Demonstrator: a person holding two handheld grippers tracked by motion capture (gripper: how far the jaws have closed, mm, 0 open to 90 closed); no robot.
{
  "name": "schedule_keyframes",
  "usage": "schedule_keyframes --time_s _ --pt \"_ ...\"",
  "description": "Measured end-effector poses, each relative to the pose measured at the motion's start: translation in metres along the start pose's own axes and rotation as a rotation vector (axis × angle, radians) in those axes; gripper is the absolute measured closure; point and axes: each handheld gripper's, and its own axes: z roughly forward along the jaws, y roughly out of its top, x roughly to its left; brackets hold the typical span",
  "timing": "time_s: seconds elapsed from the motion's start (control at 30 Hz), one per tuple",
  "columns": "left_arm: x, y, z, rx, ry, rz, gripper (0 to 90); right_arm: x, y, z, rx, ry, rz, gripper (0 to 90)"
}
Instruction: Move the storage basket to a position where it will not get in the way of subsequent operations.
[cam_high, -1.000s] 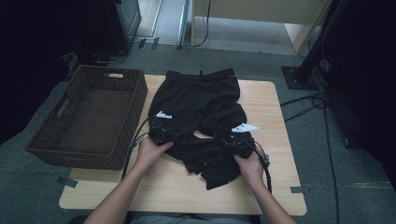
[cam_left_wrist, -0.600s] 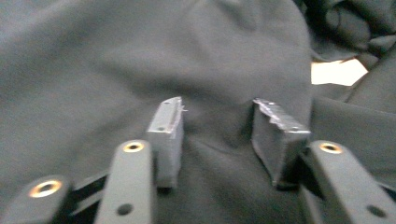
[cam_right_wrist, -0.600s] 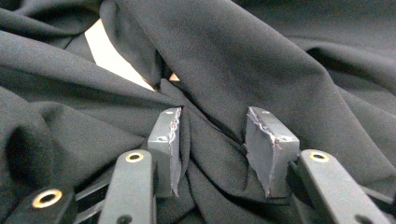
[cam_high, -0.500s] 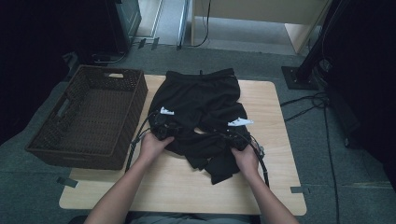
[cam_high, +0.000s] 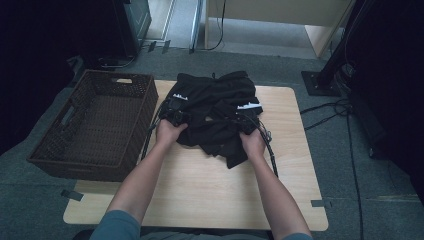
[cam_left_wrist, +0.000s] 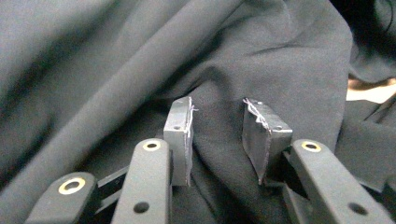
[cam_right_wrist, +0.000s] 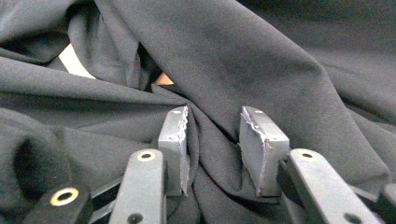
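Black shorts (cam_high: 215, 102) with small white marks lie bunched on the wooden table (cam_high: 200, 190). My left gripper (cam_high: 175, 116) rests on their left side and my right gripper (cam_high: 246, 120) on their right, each in a hand. In the left gripper view the left gripper (cam_left_wrist: 217, 135) has a loose fold of the shorts (cam_left_wrist: 140, 60) between its jaws, with a gap still showing. The right gripper (cam_right_wrist: 212, 149) likewise straddles a fold of the shorts (cam_right_wrist: 261, 56). Both pairs of jaws have just been closing; the pads do not pinch the cloth.
A dark wicker basket (cam_high: 60, 155) stands at the table's left edge. Cables (cam_high: 270, 150) trail from the grippers over the table. Bare tabletop lies between my forearms (cam_high: 150, 170) and at the front. Stands and cables sit on the floor at the right.
Both hands slid away from me toward the table's far side, and the near part of the shorts bunched up with them. The hands also came slightly closer together.
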Motion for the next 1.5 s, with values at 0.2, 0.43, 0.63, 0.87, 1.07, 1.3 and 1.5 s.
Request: schedule_keyframes --time_s 0.2,0.43,0.63,0.87,1.07,1.3,1.5 --pt "0.004 -0.001 -0.004 0.027 -0.088 -0.032 52.8 0.003 0.004 0.003 0.006 0.000 -0.001 63.5" --pt "-0.011 -0.018 -0.013 0.026 -0.107 0.042 51.3 0.011 -0.018 -0.015 -0.010 0.049 -0.020 64.8" --pt "-0.026 -0.030 -0.027 0.018 -0.156 0.066 47.3 0.025 -0.048 -0.039 -0.030 0.094 -0.043 63.0" --pt "-0.043 -0.051 -0.042 0.018 -0.203 0.117 45.3 0.049 -0.077 -0.062 -0.043 0.139 -0.108 59.9" --pt "-0.053 -0.077 -0.049 0.045 -0.211 0.164 44.5 0.068 -0.094 -0.095 0.031 0.281 -0.097 51.9" --pt "-0.043 -0.090 -0.059 0.025 -0.211 0.150 44.9 0.036 -0.082 -0.127 -0.113 0.210 -0.063 52.3" --pt "-0.033 -0.094 -0.067 0.033 -0.174 0.138 45.7 0.007 -0.094 -0.116 -0.064 0.161 -0.007 44.3"
